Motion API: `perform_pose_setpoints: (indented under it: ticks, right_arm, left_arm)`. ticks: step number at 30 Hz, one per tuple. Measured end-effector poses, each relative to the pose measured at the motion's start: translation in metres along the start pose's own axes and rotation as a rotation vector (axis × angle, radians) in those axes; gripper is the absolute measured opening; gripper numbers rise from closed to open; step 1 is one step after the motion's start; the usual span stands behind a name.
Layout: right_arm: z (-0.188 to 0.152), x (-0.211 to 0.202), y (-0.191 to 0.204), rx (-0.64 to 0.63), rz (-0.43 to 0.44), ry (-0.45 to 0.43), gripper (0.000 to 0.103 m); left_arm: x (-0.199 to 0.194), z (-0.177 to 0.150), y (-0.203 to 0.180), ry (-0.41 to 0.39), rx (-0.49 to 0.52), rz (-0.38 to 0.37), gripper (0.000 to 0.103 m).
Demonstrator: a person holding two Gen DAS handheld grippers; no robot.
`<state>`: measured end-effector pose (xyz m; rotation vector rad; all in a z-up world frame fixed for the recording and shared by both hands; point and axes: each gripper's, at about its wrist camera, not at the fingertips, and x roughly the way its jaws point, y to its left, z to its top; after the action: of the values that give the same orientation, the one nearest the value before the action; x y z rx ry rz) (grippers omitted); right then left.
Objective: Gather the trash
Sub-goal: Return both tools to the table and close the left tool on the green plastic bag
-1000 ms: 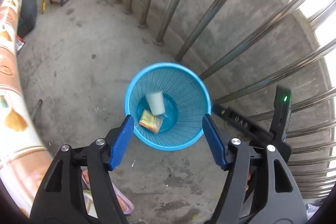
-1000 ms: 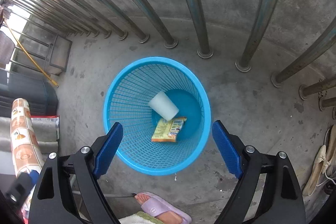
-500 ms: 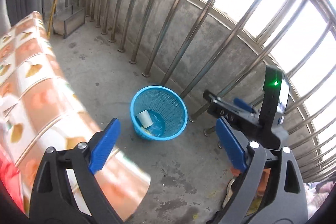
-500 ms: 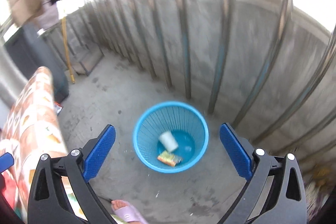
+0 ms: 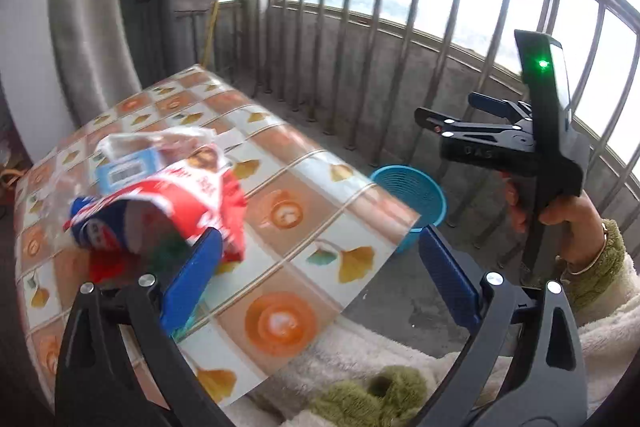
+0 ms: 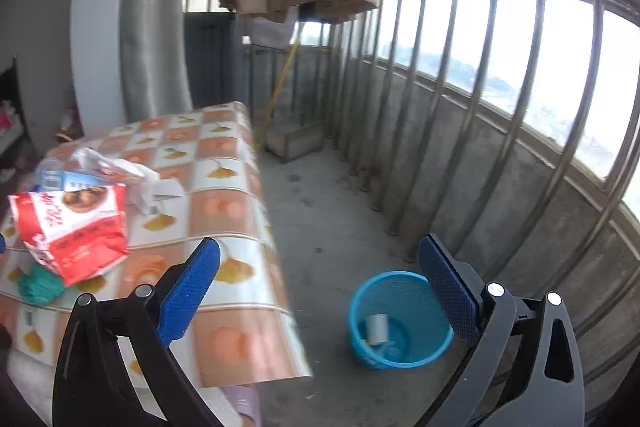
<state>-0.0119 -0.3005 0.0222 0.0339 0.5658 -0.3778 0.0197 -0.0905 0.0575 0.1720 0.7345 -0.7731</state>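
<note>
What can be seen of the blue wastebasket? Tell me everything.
The blue wastebasket is a round plastic bin with mesh-like slotted walls and a solid rim. It stands upright on the concrete floor between the table's corner and the metal railing. Inside lies a white cup on its side. Nothing grips it; the left view shows only part of it behind the tablecloth.

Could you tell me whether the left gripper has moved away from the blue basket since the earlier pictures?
Yes. The left gripper, once right above the blue basket, has pulled back and up over the table.
</note>
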Motion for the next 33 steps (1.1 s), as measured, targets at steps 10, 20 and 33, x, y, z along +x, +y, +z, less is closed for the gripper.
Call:
perform_pose_setpoints:
  ticks: [10, 20, 33]
  right_arm:
    - [0.003, 0.000, 0.100, 0.020, 0.267, 0.068, 0.097]
    - [-0.002, 0.016, 0.125, 0.046, 0.362, 0.207, 0.096]
    - [0.004, 0.047, 0.133, 0.102, 0.379, 0.292, 0.096]
  left_arm:
    - [-0.025, -0.059, 0.094, -0.052, -0.266, 0.252, 0.094]
    - [0.012, -0.068, 0.090, -0.031, -0.067, 0.298, 0.094]
    - [0.069, -0.063, 0.089, 0.083, 0.016, 0.308, 0.061]
